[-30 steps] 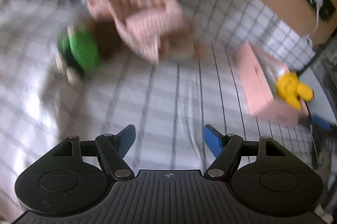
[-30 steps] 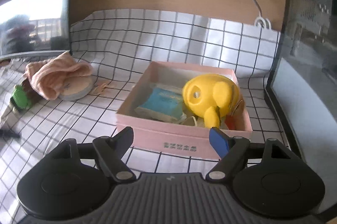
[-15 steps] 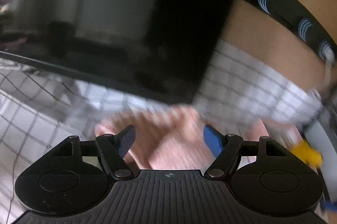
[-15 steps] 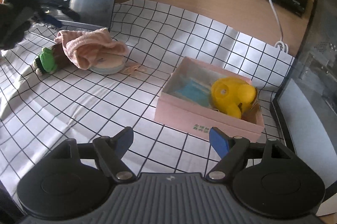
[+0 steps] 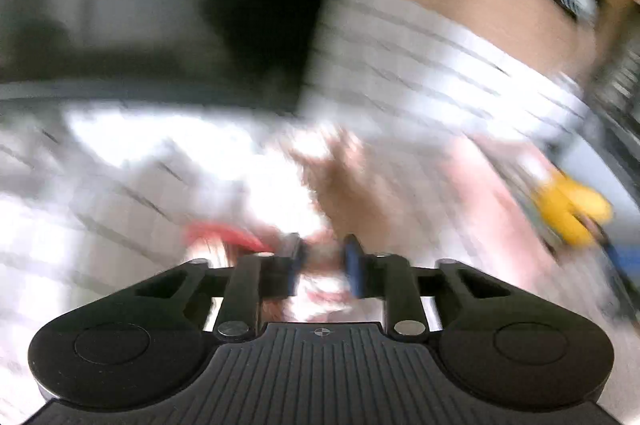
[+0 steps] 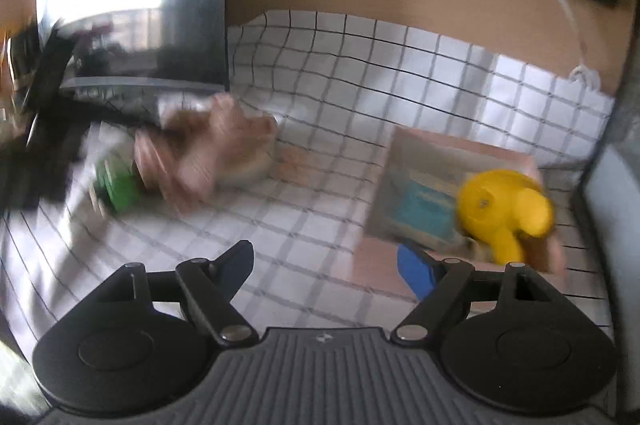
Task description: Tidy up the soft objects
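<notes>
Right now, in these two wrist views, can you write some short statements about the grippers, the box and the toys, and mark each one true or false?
1. The right gripper has its fingers spread wide with nothing between them. True.
2. The left gripper is wide open. False: its fingers are drawn close together on pinkish soft material, too blurred to identify surely.
3. The yellow toy lies on the bare checked cloth. False: it sits in the pink box.
4. The pink towel lies left of the pink box in the right wrist view. True.
5. The green toy is inside the pink box. False: it lies on the checked cloth, beside the towel.
</notes>
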A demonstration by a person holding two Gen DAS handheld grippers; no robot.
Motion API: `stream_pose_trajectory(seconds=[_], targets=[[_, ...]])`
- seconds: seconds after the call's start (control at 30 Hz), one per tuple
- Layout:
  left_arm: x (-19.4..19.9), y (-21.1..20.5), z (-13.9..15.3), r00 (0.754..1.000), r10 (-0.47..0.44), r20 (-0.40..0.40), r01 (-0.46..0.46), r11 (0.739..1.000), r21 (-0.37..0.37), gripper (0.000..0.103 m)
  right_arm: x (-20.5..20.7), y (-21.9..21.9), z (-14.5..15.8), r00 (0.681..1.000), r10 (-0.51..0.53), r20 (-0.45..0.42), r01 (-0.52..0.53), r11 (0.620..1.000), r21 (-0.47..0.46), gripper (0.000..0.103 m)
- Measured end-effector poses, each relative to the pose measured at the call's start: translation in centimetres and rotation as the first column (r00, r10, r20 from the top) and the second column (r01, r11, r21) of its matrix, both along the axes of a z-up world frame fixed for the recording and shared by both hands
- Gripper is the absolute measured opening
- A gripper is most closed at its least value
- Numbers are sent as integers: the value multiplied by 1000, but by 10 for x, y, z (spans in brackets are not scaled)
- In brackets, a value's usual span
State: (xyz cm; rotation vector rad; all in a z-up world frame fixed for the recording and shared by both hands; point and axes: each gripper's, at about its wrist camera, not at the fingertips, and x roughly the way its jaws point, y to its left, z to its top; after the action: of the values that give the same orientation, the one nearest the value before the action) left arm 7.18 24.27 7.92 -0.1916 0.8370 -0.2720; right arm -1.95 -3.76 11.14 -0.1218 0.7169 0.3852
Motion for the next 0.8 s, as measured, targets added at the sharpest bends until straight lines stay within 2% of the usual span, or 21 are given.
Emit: stream_pose_trajectory(seconds=[0.1,0.17,0.3,0.4,0.47,0.53,0.57,0.6,0.7,0.8], targets=[[-34,-32,-20,994,-87,-70,88,996,11,25,33,12,7,999,4,-43,0,996,86,80],[-54,-40,-25,991,-103,-84,103,995,-3,25,54,28,9,998,34,-50,-29,994,109,80],[-92,-32,-26,992,-60,-112,48,993,-104,25,93,80,-2,989,126,-75,-118,988,103,80],[-116,-18,-25,992,-15,-128,4,996,-84,25,119,122,-21,981,161,-107,-150,983,108,80],[-127,-5,-23,991,33,-131,-45,995,-86,25,135,145,-36,983,139,-123,-128,988,91,79],[-131,11,-19,988,88,-128,-101,990,-97,25,146,156,-49,983,99,-153,-84,991,103,59],[-135,18,-17,986,114,-124,-127,987,-102,25,148,158,-54,983,76,-169,-55,990,126,40],[-138,26,-16,983,141,-118,-154,982,-109,24,148,157,-56,980,74,-184,-47,988,149,31],[-133,37,-15,980,159,-121,-174,976,-127,24,130,143,-46,975,118,-186,-86,981,174,23],[-119,37,-9,985,136,-105,-150,980,-130,24,98,113,-30,975,138,-176,-102,975,196,21]])
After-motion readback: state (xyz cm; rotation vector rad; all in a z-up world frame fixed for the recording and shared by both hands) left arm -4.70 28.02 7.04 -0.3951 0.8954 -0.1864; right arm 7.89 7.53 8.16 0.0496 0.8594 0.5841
